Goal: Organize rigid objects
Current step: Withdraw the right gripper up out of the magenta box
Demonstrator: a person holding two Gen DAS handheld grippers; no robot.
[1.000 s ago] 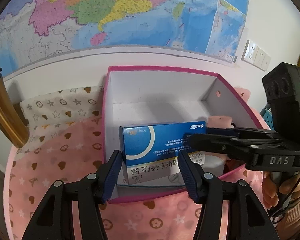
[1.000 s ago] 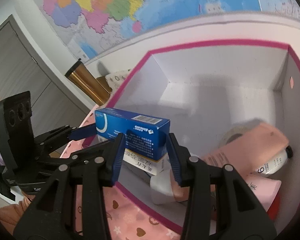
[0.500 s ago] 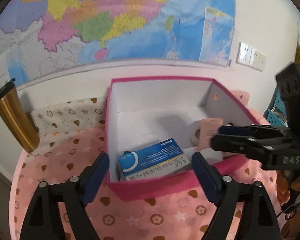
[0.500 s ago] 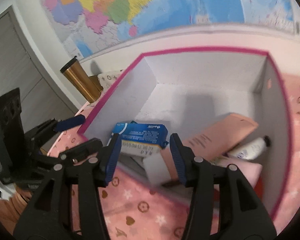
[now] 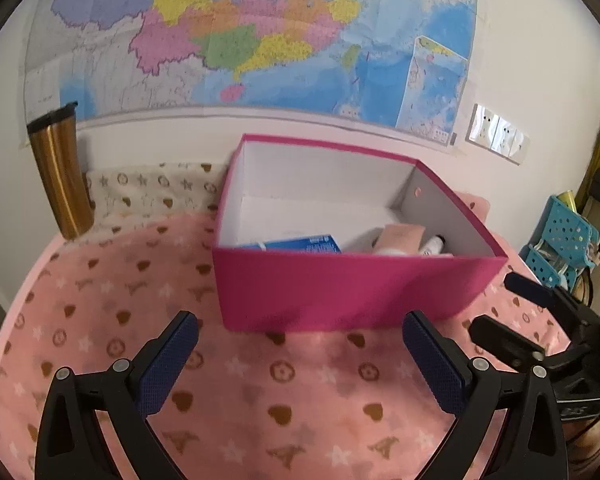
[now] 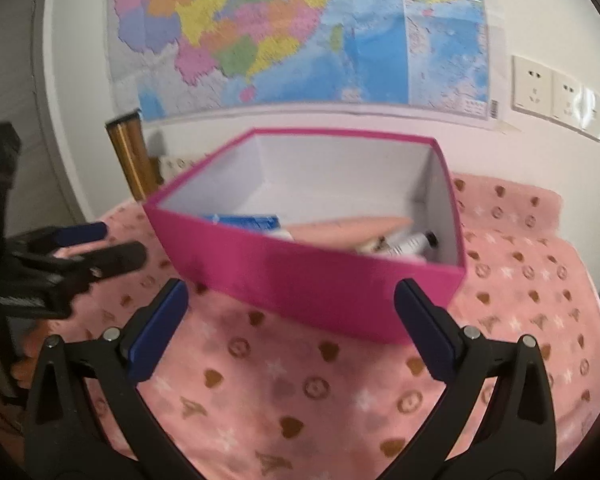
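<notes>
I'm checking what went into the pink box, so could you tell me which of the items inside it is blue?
The blue one is the flat carton at the box's near-left corner; the peach package and the white, black-capped bottle lie to its right.

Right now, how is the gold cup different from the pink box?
The gold cup is tall, narrow and shiny with a black lid on top; the pink box is wide, low and open. The cup's inside is hidden, while the box shows a blue carton and a peach packet inside. Both stand upright, near the wall.
</notes>
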